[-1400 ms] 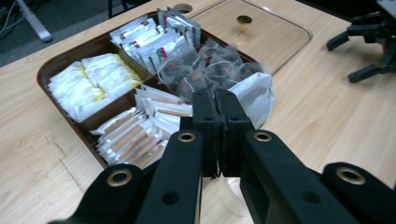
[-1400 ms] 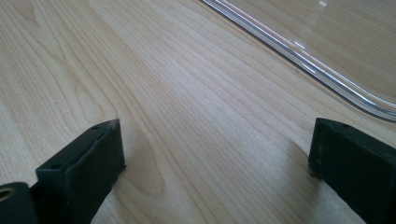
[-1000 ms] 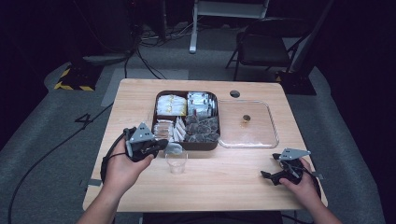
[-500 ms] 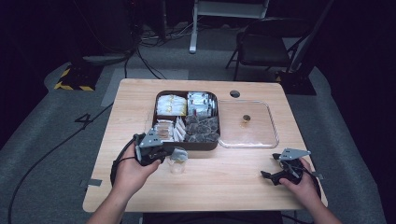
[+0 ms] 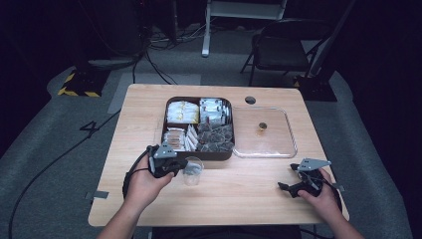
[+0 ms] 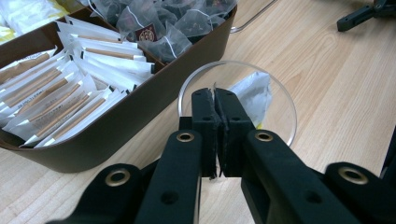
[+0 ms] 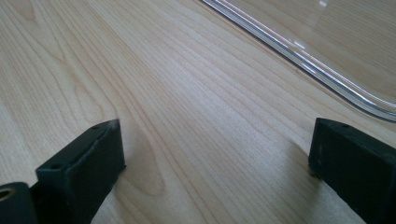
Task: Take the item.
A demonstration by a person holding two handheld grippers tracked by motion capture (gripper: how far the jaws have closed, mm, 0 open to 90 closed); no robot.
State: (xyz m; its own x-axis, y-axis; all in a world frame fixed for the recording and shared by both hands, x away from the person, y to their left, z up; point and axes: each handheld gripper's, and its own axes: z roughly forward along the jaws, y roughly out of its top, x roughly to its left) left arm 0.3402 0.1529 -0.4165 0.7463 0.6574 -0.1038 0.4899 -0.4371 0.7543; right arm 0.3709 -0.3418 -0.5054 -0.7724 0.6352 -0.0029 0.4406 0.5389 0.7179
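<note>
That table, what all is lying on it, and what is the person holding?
Table: one, light wood, middle of the grey floor.
Compartment box: one, dark brown, centre of the table, holding white sachets, stick packets and tea bags.
Clear lid: one, transparent, flat, right of the box.
Glass cup: one, clear, in front of the box, a white sachet inside.
Folding chair: one, black, beyond the table.
Left gripper: one, black, fingers shut together at the cup's rim.
Right gripper: one, black, fingers open, on bare table.
</note>
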